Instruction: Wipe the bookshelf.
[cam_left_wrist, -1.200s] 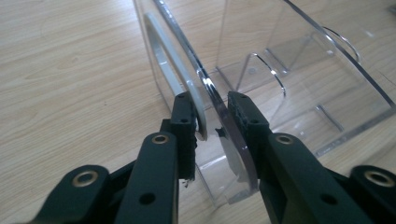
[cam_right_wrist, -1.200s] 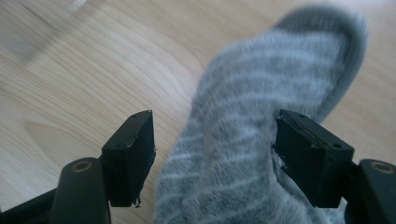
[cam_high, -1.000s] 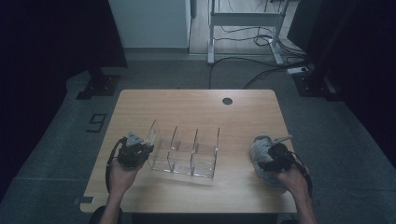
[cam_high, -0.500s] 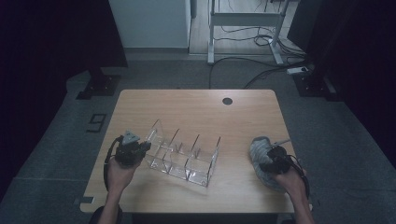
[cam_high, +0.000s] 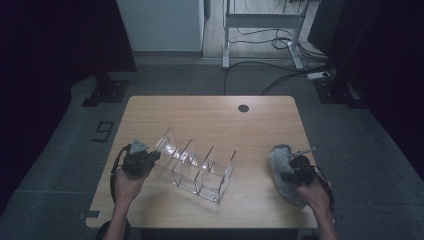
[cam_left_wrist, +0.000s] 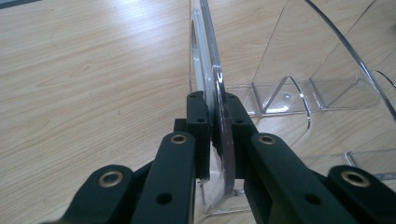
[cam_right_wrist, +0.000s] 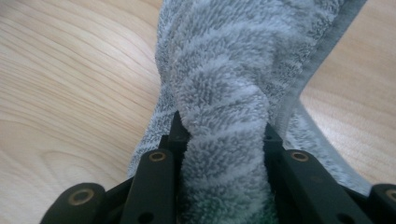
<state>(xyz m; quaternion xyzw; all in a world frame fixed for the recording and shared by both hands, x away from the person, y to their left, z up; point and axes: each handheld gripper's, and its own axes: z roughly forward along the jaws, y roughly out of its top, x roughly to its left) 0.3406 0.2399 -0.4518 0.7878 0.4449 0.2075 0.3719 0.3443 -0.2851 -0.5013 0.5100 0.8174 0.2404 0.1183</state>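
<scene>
Rack (cam_high: 196, 167) was clear acrylic: rigid, light, slick, probably brittle at the thin dividers. Best taken by an end wall, near its lower edge, where the panel is stiffest. Towel (cam_high: 285, 172) was grey terry: soft, limp and grippy. It won't slide in the pads but will sag and trail, so bunching a fold was the right hold.

Left gripper (cam_left_wrist: 215, 135): jaws nearly together, clamped on the rack's end panel, one pad on each face. The rest of the rack ran away ahead of the jaws and to their right in the left gripper view. In the high view the rack sat skewed on the table (cam_high: 210, 115), its near end at the left gripper (cam_high: 141, 159).

Right gripper (cam_right_wrist: 223, 133): jaws had just been closing, with a thick roll of towel between them; the pile bulged against both pads, so I'd call it gripped. Loose towel spread ahead of and beneath the jaws, flat on the table. Right gripper (cam_high: 296, 165) sat on top of the towel in the high view.
</scene>
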